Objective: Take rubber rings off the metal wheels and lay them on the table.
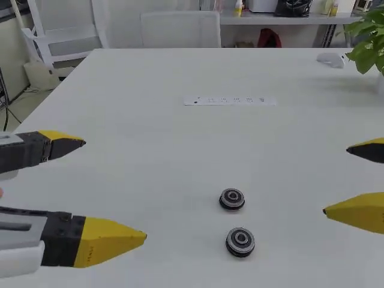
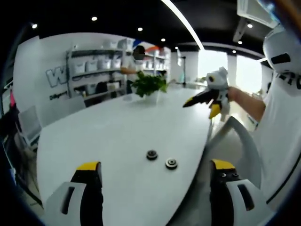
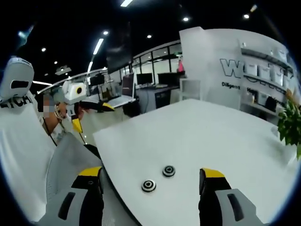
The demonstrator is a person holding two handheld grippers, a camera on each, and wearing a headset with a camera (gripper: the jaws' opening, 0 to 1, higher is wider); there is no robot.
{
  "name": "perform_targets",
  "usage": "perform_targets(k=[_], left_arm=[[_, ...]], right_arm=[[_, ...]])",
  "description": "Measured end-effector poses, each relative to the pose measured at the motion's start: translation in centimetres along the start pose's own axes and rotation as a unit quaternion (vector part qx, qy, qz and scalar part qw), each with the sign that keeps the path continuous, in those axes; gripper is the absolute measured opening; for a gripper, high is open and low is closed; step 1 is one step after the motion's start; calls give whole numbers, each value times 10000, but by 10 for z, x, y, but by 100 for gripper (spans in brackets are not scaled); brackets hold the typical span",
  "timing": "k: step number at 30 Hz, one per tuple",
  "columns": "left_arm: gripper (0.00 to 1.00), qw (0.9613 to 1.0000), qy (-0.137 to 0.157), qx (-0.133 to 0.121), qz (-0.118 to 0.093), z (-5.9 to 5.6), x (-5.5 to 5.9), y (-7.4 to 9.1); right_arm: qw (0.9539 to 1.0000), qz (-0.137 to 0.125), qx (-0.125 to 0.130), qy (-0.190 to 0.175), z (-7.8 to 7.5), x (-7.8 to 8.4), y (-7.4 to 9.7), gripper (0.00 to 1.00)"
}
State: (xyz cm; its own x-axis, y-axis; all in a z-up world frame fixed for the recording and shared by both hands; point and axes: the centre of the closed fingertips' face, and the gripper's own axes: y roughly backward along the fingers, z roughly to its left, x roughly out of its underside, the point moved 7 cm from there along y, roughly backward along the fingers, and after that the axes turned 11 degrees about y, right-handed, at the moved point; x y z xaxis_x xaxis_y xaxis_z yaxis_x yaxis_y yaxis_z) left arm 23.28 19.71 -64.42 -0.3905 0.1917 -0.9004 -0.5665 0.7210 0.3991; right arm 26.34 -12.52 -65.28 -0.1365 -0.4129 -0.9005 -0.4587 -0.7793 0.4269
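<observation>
Nothing is done yet, I judge: the near wheel (image 1: pixel 240 242) at 6 o'clock and the far wheel (image 1: pixel 231 199) just beyond it seem to wear their black rubber rings (image 1: pixel 228 243). My left tool (image 1: pixel 115 189) at 9 o'clock and right tool (image 1: pixel 335 180) at 3 o'clock are released and empty. The desk (image 1: pixel 180 150) is bare around the wheels, its near edge is close, and a plant (image 1: pixel 369 42) stands far at 2 o'clock.

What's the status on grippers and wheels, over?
Left gripper open, empty. Right gripper open, empty. Near wheel and far wheel flat on table, apart, rubber rings on. Nothing between jaws and wheels.
</observation>
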Motion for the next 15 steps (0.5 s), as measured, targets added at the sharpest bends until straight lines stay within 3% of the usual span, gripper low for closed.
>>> perform_targets(k=[6, 10, 15], left_arm=[[96, 9995, -257, 150, -93, -4, -17, -10], [95, 9987, -371, 259, -218, -6, -31, -19], [94, 9975, -480, 393, -346, -8, -42, -30]], right_arm=[[9996, -264, -4, 74, -6, -15, -3, 83], [9990, -347, -73, 265, -8, -24, -9, 83], [9968, -643, -62, 473, -14, -39, -15, 82]])
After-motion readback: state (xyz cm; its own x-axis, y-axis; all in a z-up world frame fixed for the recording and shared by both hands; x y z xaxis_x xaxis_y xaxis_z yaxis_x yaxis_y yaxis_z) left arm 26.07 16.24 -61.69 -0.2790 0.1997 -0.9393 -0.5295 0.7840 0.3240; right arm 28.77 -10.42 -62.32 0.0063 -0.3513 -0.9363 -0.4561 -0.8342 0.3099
